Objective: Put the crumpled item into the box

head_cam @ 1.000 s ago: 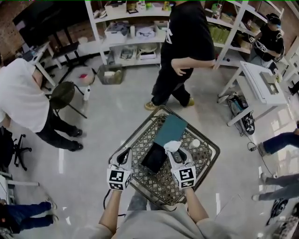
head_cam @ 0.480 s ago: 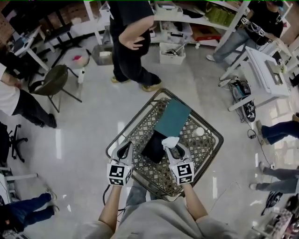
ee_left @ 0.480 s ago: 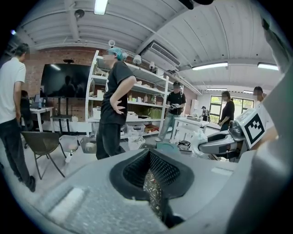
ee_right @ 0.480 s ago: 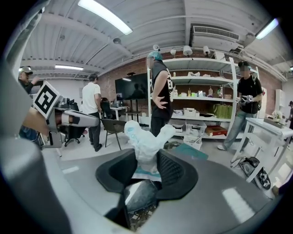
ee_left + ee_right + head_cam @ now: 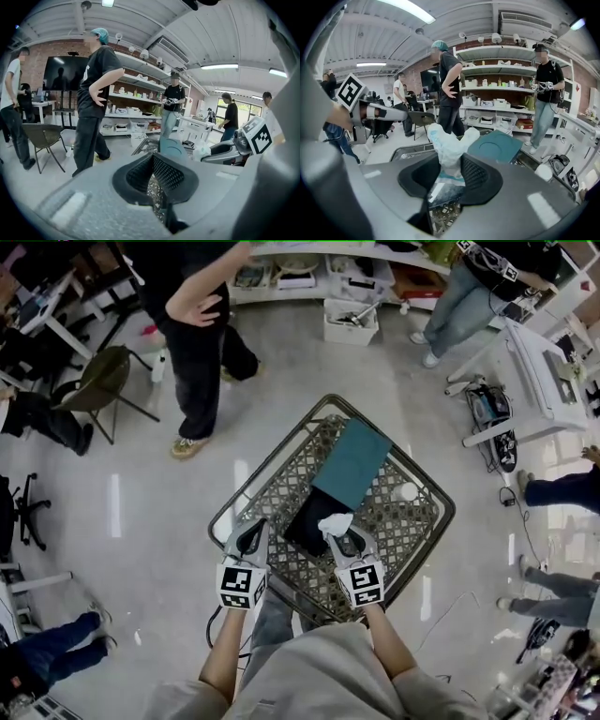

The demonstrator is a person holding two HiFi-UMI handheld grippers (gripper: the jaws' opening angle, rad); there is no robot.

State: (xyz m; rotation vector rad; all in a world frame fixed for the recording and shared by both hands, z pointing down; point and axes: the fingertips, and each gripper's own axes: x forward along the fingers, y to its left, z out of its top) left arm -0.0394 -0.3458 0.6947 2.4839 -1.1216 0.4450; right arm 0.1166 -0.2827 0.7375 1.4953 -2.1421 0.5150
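So far only the pick-up looks done: the right gripper pinches the crumpled white wad, held just over the near edge of the open black box in the middle of the wire table. Moving it over the opening and letting go are left. The left gripper, tips pressed together and empty, hovers at the table's near-left edge.
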